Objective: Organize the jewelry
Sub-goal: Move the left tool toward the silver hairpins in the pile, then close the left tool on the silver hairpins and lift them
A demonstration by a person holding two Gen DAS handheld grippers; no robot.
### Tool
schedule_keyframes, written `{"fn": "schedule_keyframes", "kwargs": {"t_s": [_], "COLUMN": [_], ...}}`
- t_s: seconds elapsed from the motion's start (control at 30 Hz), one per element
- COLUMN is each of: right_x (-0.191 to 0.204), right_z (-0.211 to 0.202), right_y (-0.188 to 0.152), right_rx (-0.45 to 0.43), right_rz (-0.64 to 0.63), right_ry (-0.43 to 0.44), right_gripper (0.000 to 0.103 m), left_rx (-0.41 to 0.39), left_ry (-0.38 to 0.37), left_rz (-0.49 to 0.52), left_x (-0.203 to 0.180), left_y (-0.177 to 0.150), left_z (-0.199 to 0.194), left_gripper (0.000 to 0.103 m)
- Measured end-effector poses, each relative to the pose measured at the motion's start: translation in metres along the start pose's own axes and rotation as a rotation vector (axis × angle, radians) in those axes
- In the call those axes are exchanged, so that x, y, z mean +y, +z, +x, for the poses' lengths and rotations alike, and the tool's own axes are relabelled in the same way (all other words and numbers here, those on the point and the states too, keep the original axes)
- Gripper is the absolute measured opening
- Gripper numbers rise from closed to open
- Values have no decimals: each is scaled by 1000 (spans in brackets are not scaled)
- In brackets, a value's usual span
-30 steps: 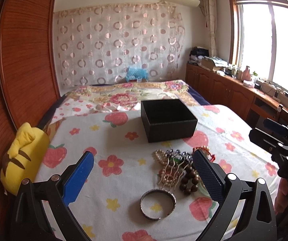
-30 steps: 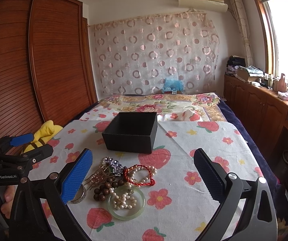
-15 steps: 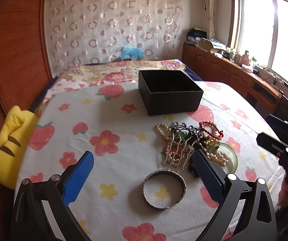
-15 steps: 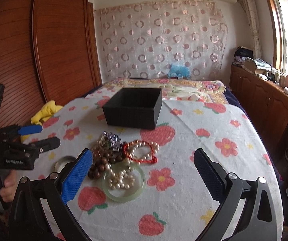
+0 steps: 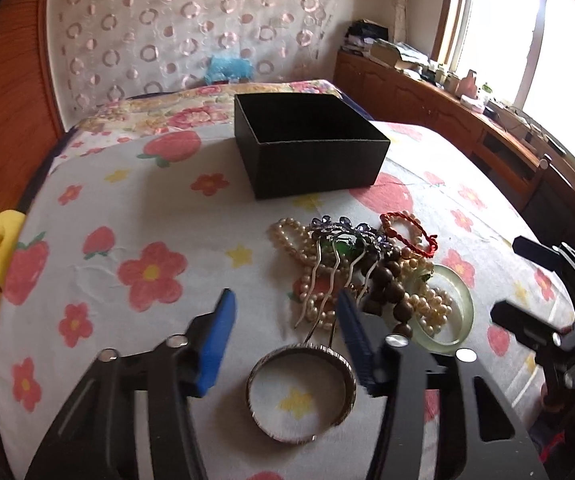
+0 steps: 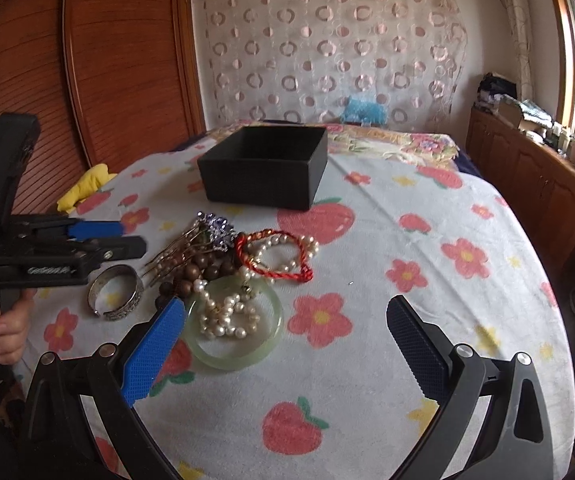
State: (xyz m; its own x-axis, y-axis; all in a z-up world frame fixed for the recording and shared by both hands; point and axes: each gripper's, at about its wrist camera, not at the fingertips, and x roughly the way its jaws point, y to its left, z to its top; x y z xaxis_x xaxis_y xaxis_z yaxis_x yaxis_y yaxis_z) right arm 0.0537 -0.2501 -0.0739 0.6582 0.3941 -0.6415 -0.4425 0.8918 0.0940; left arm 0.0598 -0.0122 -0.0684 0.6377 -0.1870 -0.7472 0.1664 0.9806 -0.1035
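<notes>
Two grippers hung over the bed: the left gripper (image 5: pixel 285 336), half-closed and holding nothing, straddled the silver bangle (image 5: pixel 301 392); the right gripper (image 6: pixel 287 338) was wide beside the jewelry pile (image 6: pixel 227 264). Behind stood the black box (image 5: pixel 311 146).

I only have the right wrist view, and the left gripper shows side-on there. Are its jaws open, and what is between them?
Observer: Open. The left wrist view shows the left gripper with a clear gap, and the silver bangle lies flat just below that gap.
Operator: Is it touching the bangle?
Observer: I cannot tell. One finger overlaps the bangle's rim in that view.
Operator: Anything else near that gap?
Observer: The hair comb points its wavy prongs toward the left gripper, with the tips close to the bangle's far rim.
</notes>
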Motion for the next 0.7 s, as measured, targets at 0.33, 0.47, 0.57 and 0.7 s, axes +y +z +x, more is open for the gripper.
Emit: {"fn": "schedule_keyframes", "kwargs": {"t_s": [0.33,0.47,0.57,0.7], "right_x": [2,4,4,5], "right_z": [-3,-5,-6,-6], "right_y": [-1,-1,0,0], "right_rx": [1,-3,-4,-5], "right_rz": [7,1,-2,-1], "right_ry": [12,18,21,21], "right_gripper": [101,101,101,101], "left_rx": [50,69,77,115], "left_ry": [-45,-31,-18,-4], "left_rz": [40,61,71,76], "left_x": [-11,-13,-13,-9], "left_y": [14,18,20,17], "left_z": [19,28,30,37], "left_gripper": [17,16,16,14]}}
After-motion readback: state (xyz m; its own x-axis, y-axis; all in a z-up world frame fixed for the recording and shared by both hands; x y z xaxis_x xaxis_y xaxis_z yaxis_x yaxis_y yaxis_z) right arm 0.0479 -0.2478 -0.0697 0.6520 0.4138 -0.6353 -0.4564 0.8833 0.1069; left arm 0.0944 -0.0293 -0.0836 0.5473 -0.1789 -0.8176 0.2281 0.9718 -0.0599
